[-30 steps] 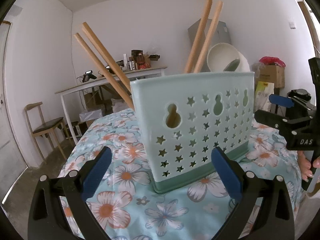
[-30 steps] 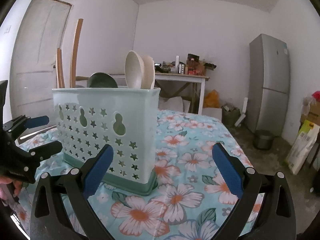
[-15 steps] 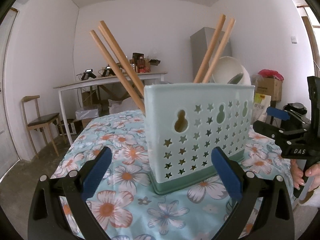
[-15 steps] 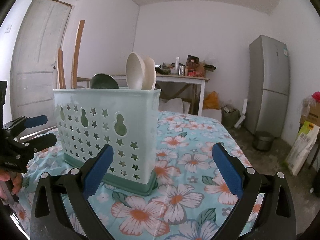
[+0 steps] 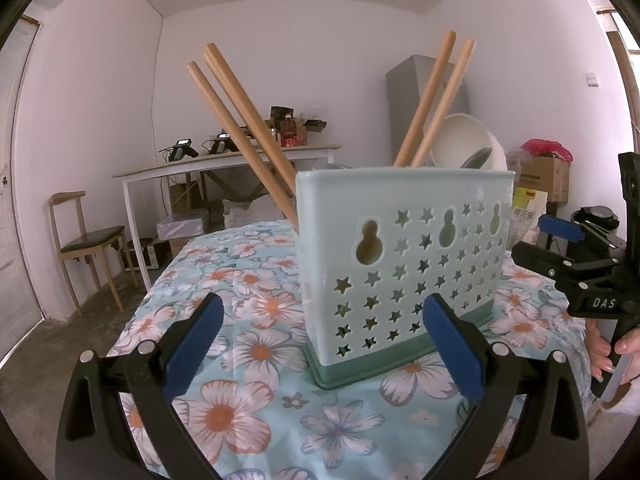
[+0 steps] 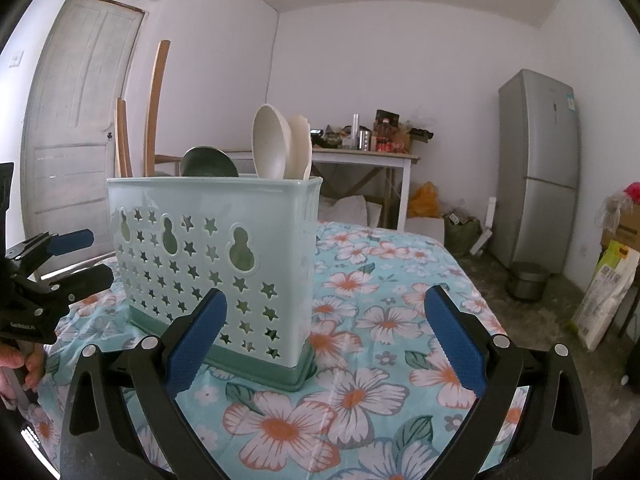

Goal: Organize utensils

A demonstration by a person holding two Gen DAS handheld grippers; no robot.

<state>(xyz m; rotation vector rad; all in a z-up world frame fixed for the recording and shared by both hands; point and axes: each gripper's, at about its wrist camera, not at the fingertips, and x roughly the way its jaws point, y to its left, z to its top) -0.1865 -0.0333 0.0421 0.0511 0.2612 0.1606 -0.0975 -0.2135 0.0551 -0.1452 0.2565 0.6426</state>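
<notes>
A pale green utensil holder (image 5: 404,264) (image 6: 216,256) with star-shaped holes stands upright on the floral tablecloth (image 5: 248,360) (image 6: 380,360). Wooden chopsticks (image 5: 240,120) (image 6: 154,108) lean out of one end. White spoons (image 5: 464,144) (image 6: 276,144) and a dark green spoon (image 6: 208,162) stick up from the other. My left gripper (image 5: 322,320) (image 6: 94,256) is open and empty, a short way from one long side of the holder. My right gripper (image 6: 324,312) (image 5: 536,240) is open and empty at the spoon end.
Beyond the floral table are a white side table (image 5: 224,160) (image 6: 360,156) with bottles and devices, a wooden chair (image 5: 88,240), a grey fridge (image 6: 536,168), a closed door (image 6: 76,120), and boxes and bags (image 5: 548,172) on the floor. A hand (image 5: 616,348) holds the right gripper.
My left gripper has drawn back and swung, so the holder looks smaller and sits further right in its view. The right gripper has barely moved. Both stay open.
</notes>
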